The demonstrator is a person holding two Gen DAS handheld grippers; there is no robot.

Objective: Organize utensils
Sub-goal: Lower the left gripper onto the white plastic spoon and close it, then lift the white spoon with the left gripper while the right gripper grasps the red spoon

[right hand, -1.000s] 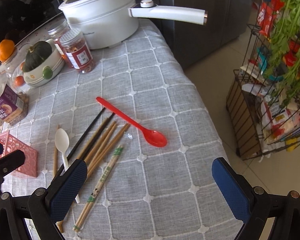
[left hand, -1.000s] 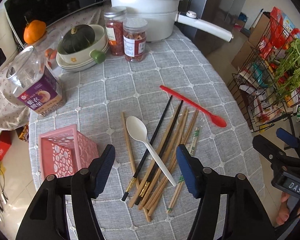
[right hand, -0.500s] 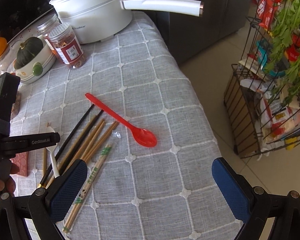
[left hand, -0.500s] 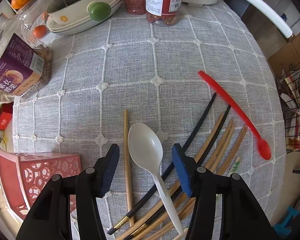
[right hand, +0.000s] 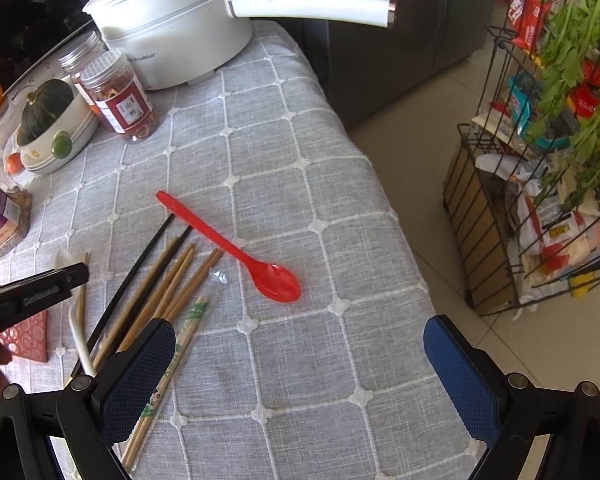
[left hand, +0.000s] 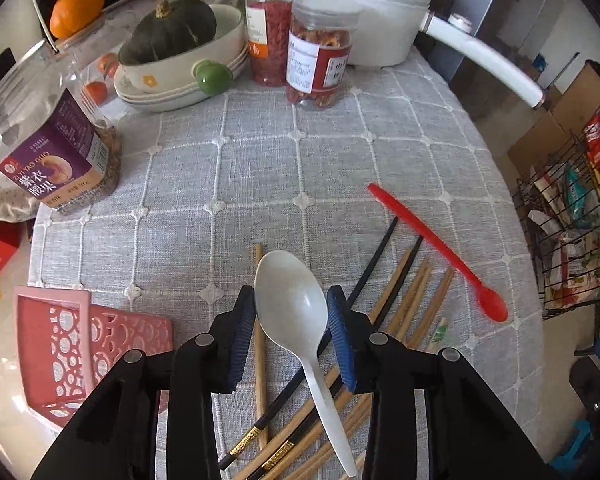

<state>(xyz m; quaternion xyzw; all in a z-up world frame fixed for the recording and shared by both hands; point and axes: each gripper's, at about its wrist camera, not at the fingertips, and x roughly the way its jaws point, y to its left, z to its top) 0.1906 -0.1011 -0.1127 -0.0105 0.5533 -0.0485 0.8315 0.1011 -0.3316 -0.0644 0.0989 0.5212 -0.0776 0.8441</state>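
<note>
Where writing can be read, the purple label on the clear tub point(left hand: 56, 160) says "ZI YI YAO GUO" over Chinese characters; the nearer of the two jars point(left hand: 320, 64) carries a red and white label in Chinese that I cannot make out, and the print on the white pot point(right hand: 172, 36) is too small to read; my left tongs point(left hand: 290, 312) point steeply down, and their jaws have just been closing on the bowl of the white spoon point(left hand: 296, 320), both blue pads now against its sides; its handle runs back across the heap of chopsticks point(left hand: 404, 304); one loose stick lies just left of the bowl; the pink basket point(left hand: 84, 344) lies on its side near the left edge of the grey cloth point(left hand: 260, 168); my right tongs point(right hand: 300, 364) stand wide open over bare cloth, nothing between them; the red spoon point(right hand: 240, 252) lies just ahead of them, its handle touching the black stick tips; the cloth's right edge drops to the floor, the wire rack point(right hand: 500, 208) well apart beyond it.
</note>
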